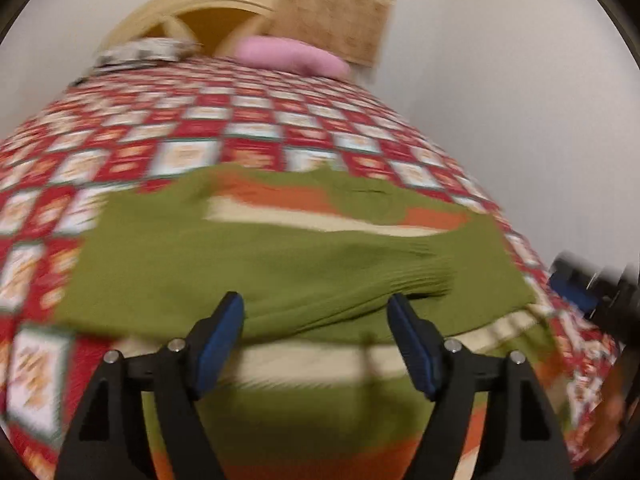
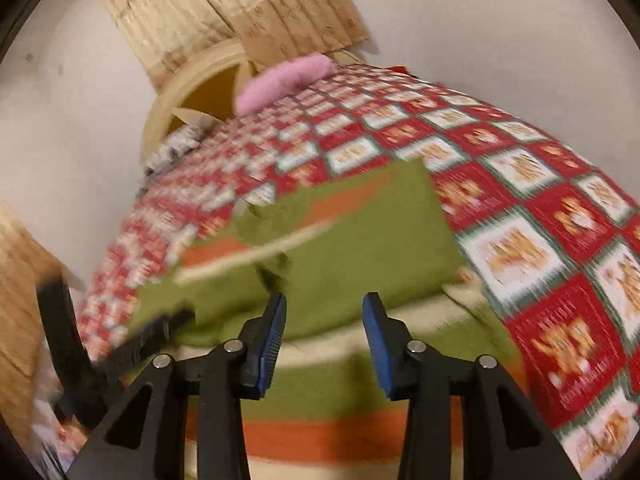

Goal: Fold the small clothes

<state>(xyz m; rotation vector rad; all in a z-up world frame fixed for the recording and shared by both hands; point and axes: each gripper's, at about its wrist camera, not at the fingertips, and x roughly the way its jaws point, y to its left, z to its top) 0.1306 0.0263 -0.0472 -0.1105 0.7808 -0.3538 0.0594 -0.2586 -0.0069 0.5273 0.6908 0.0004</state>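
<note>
Two grippers hang over a green sweater [image 1: 280, 264] with orange and cream stripes, which lies partly folded on a bed under a red and white checked blanket [image 1: 168, 128]. The left gripper [image 1: 316, 312] has its blue-padded fingers spread wide apart and holds nothing. The right gripper [image 2: 324, 312] is likewise spread, with only sweater showing between its fingers. A pink pillow [image 2: 280, 80] sits at the far end by the headboard [image 1: 200, 8]. Both views are blurred.
</note>
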